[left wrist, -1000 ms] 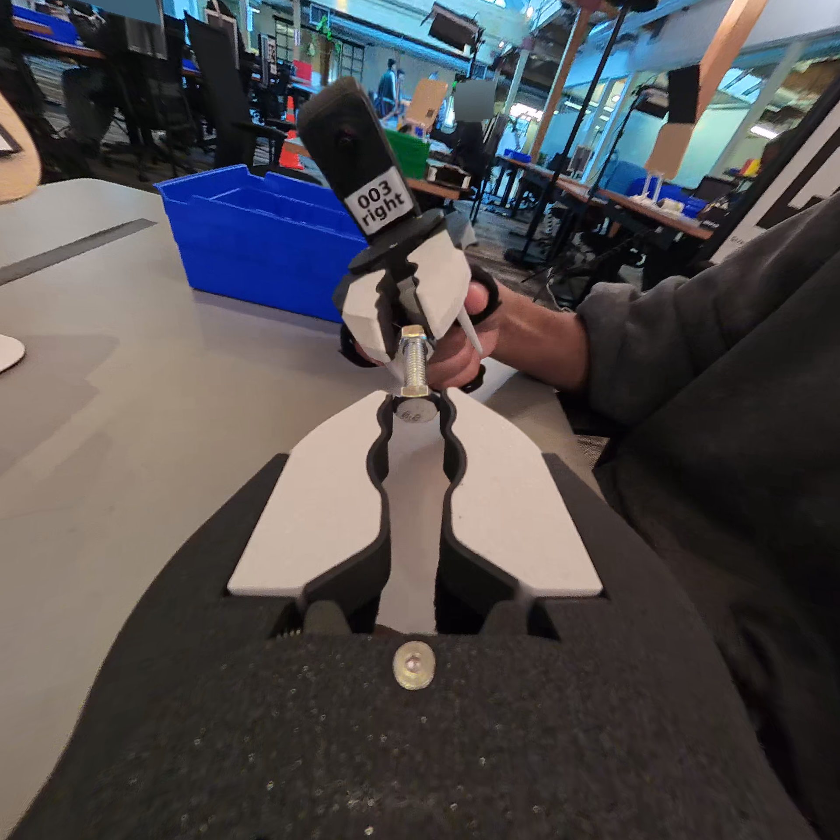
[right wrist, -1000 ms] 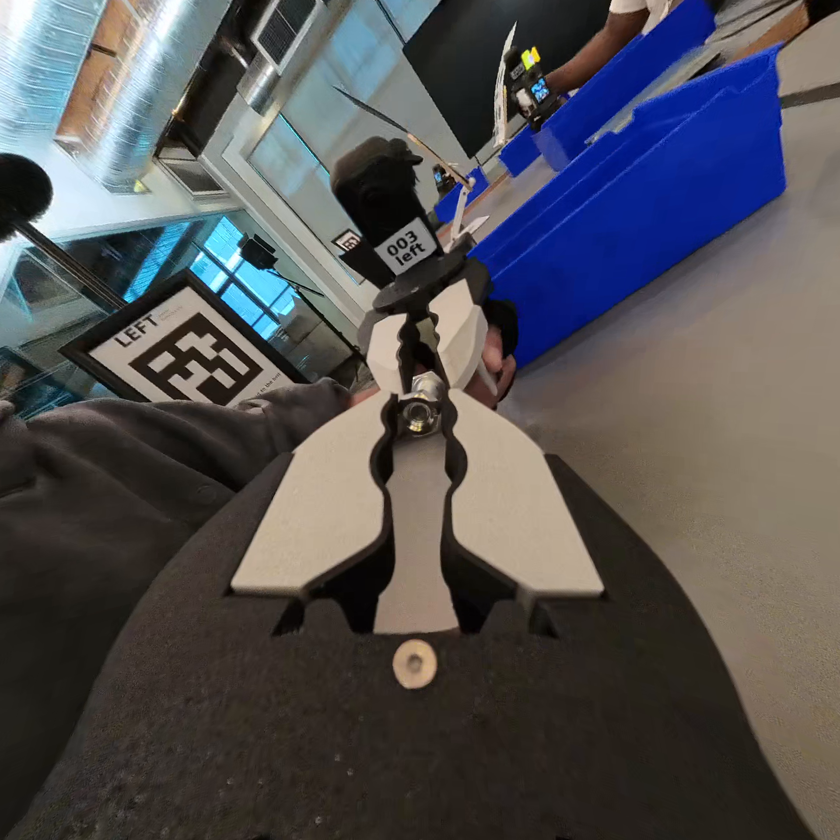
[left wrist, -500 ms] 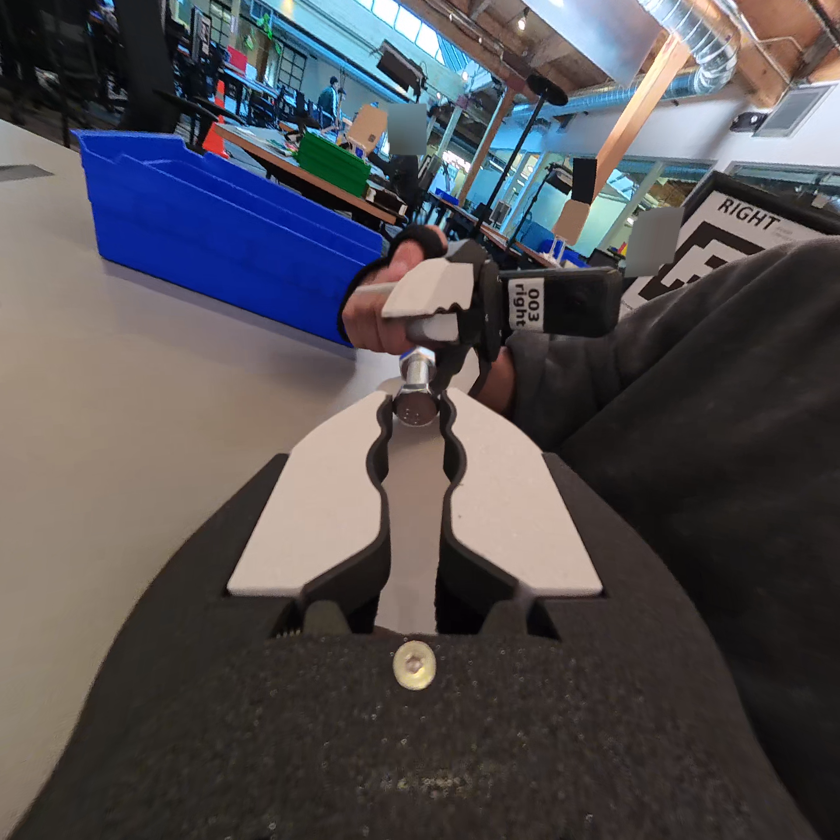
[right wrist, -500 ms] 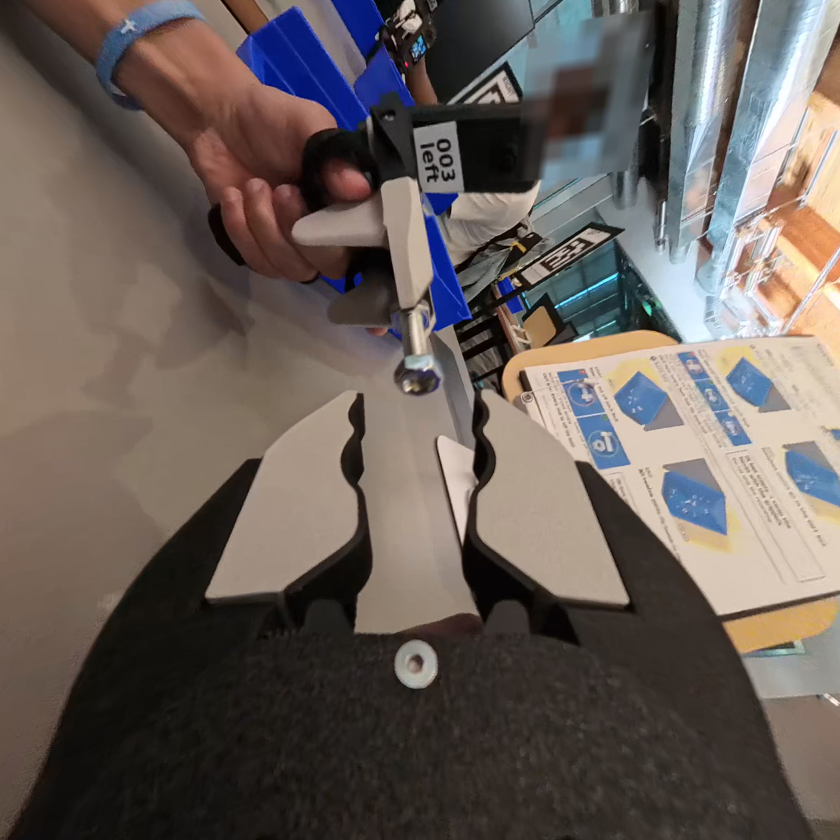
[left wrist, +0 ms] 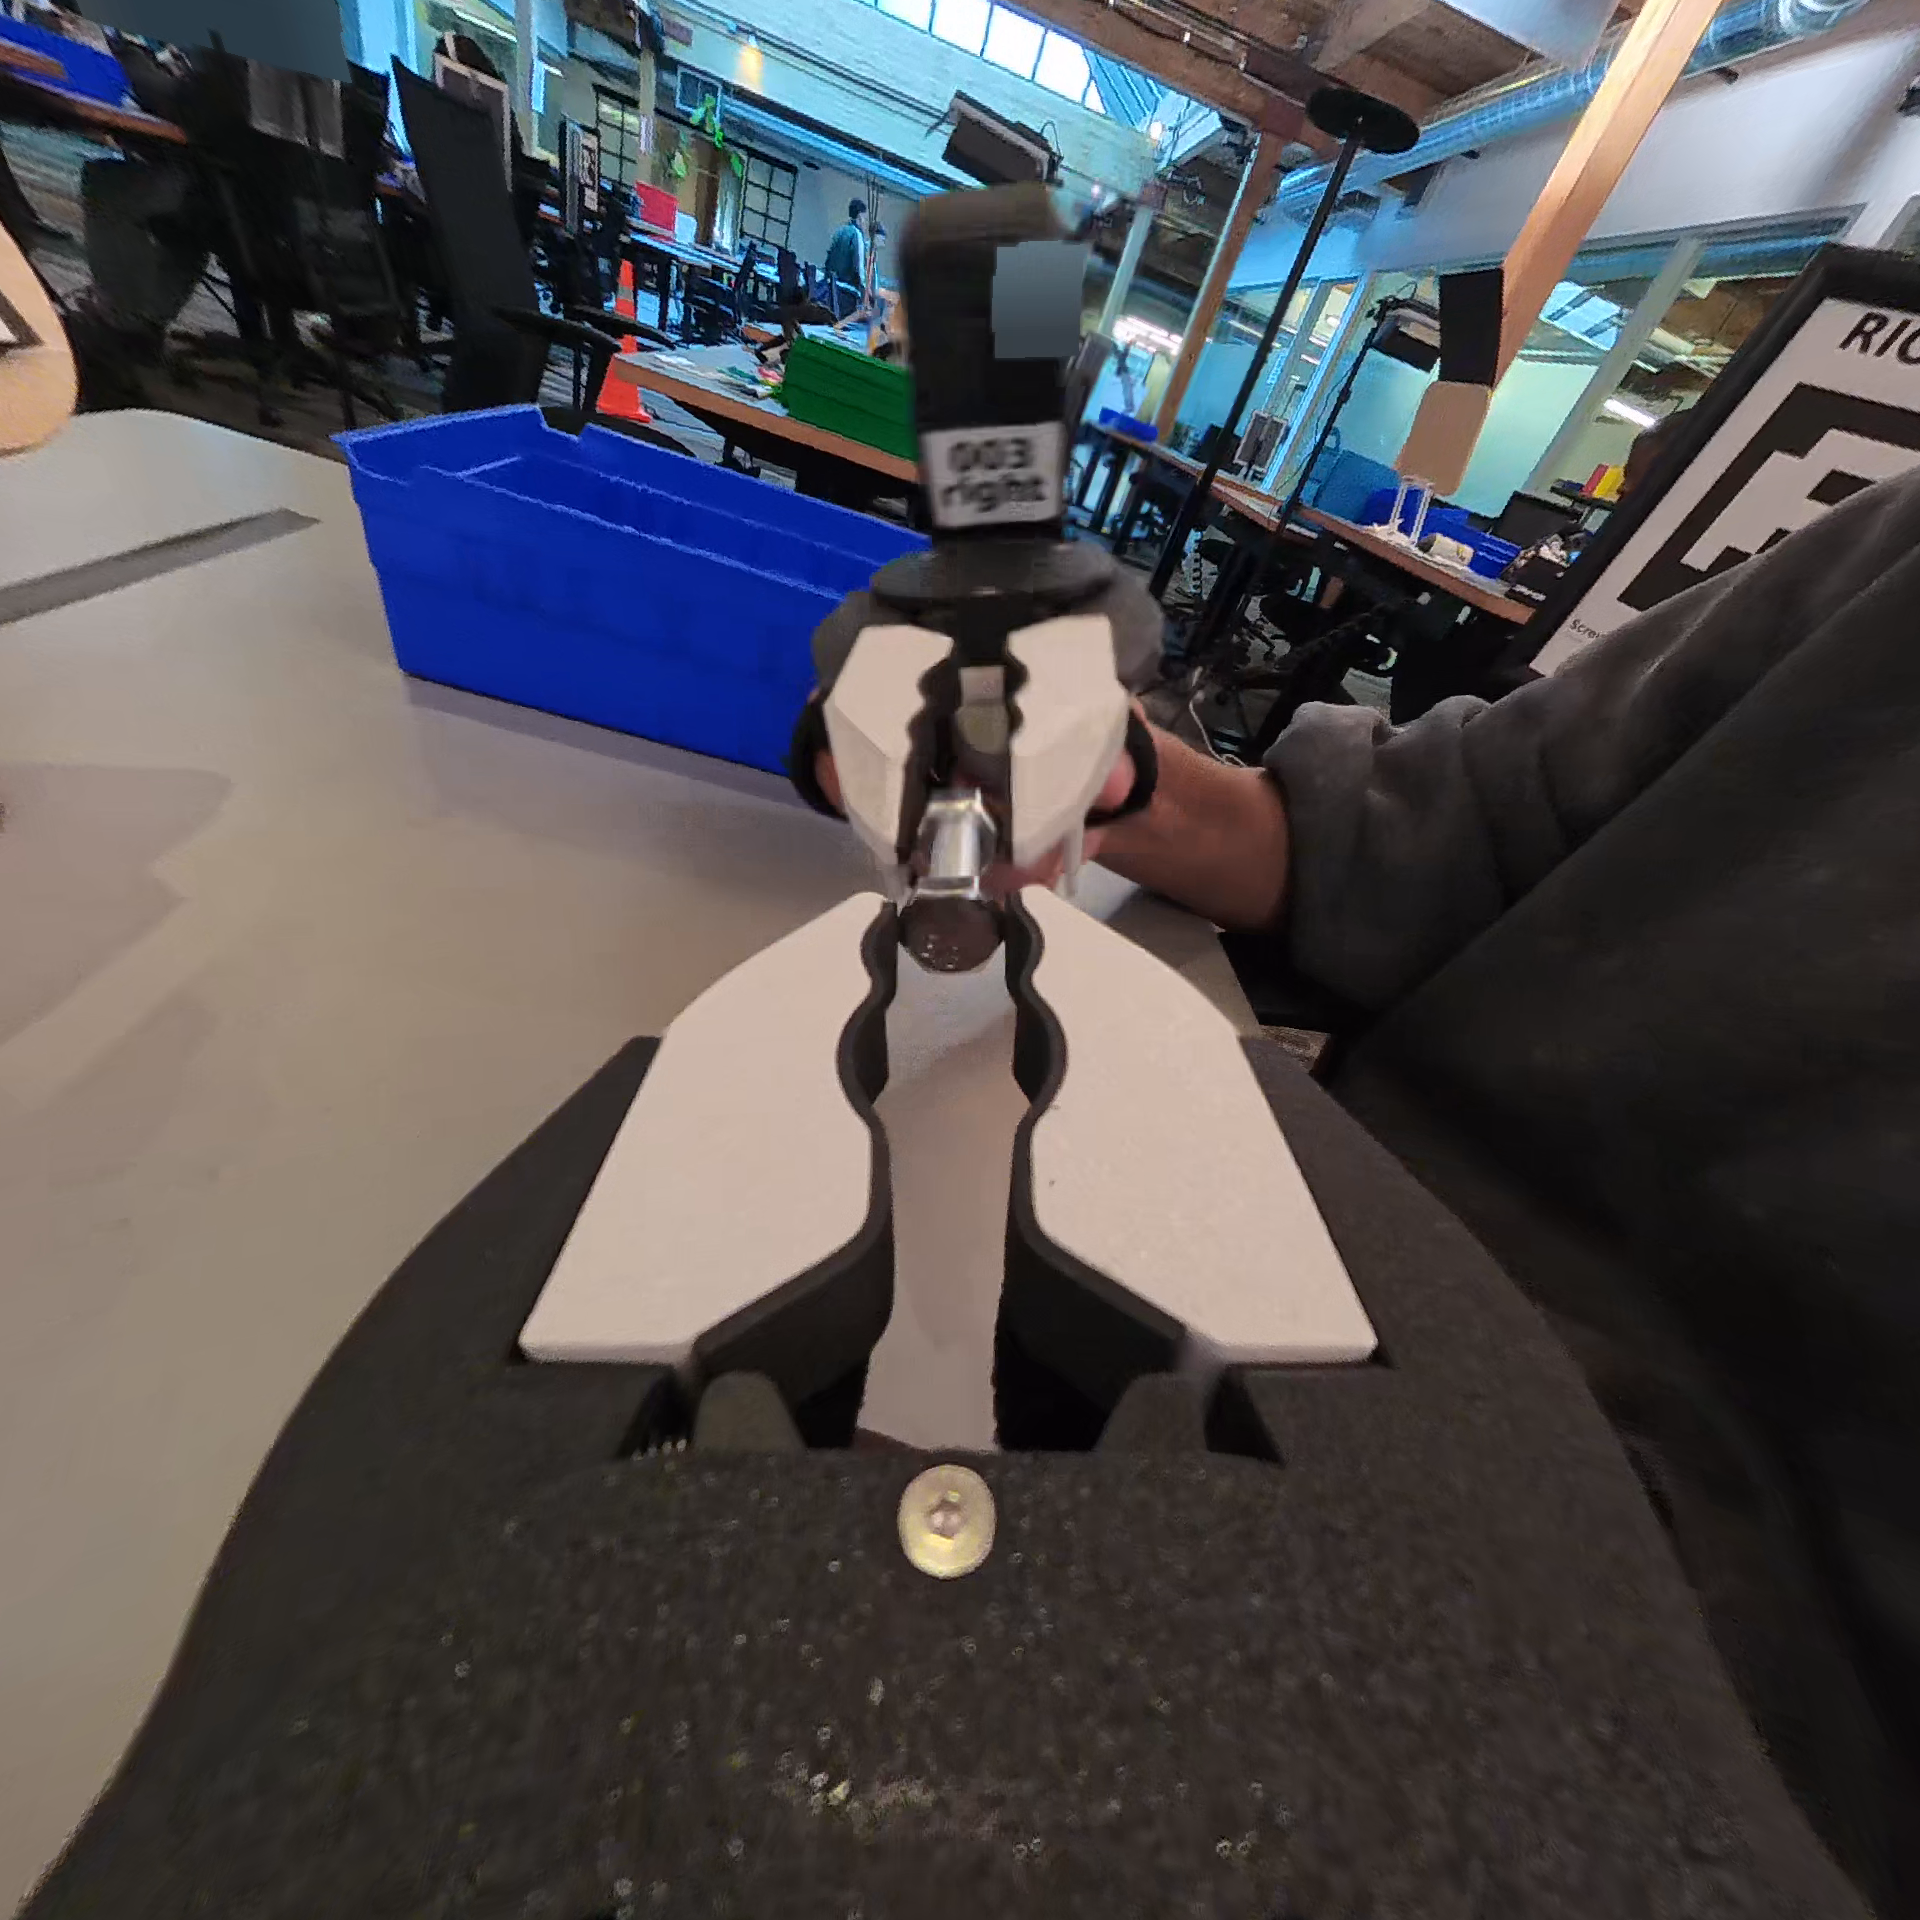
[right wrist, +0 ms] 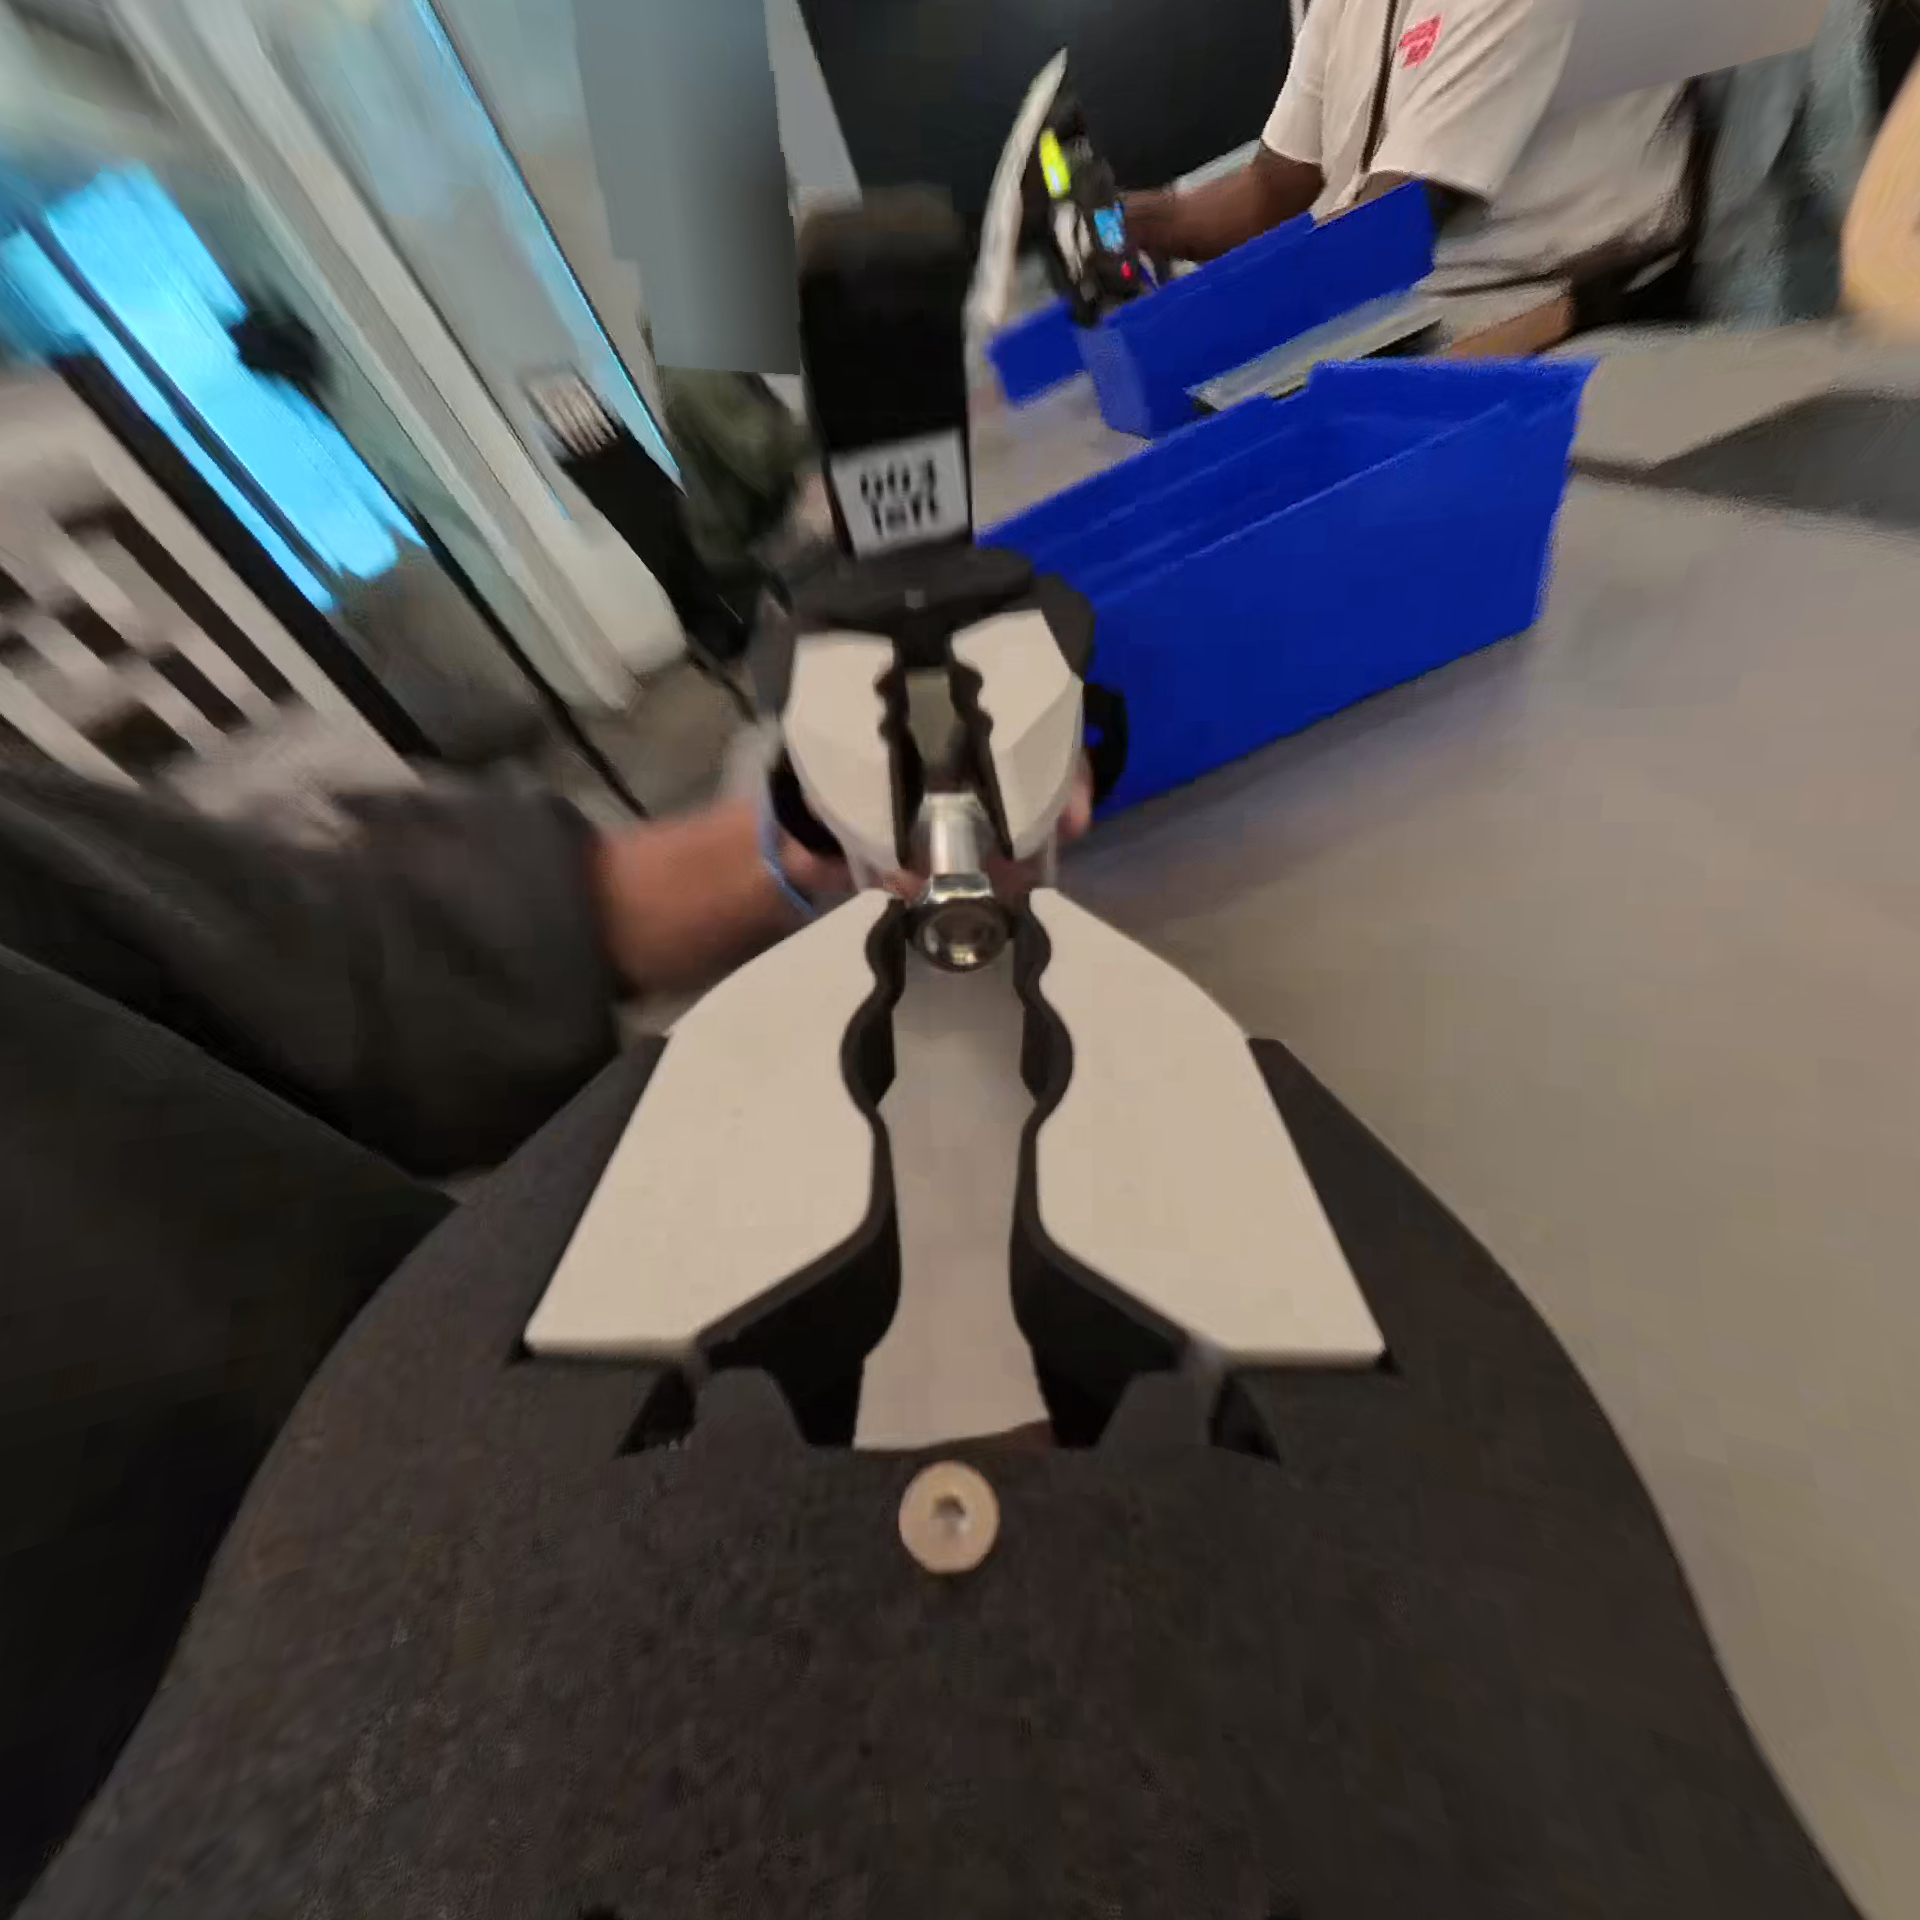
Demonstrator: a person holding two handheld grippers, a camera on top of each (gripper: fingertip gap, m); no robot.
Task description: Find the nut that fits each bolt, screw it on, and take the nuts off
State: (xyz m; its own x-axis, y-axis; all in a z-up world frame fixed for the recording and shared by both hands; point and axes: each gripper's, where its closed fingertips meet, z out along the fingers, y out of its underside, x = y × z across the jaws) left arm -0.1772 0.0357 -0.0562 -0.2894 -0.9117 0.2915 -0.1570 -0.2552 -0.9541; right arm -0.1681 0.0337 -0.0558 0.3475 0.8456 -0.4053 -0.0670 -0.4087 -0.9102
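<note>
The bolt [left wrist: 951, 940] is pinched by its head at the tips of the left gripper [left wrist: 951, 935], shank pointing away toward the right gripper [left wrist: 961, 831]. The nut [right wrist: 956, 930] sits at the shank's end, w/ the right gripper [right wrist: 956, 935] closed narrowly on it from the opposite side. Nut and bolt are thus mated; whether it is being wound on or off can't be told. Judged from this, one pair is mid-turn, and other bolts or nuts aren't seen, so the remainder can't be gauged. Beyond both grippers a plain grey table [left wrist: 312, 935] is seen, w/ a blue bin [left wrist: 623, 582] ahead of them. Past that, an open workshop w/ benches, stands and a seated person [right wrist: 1455, 135] at more blue bins.
</note>
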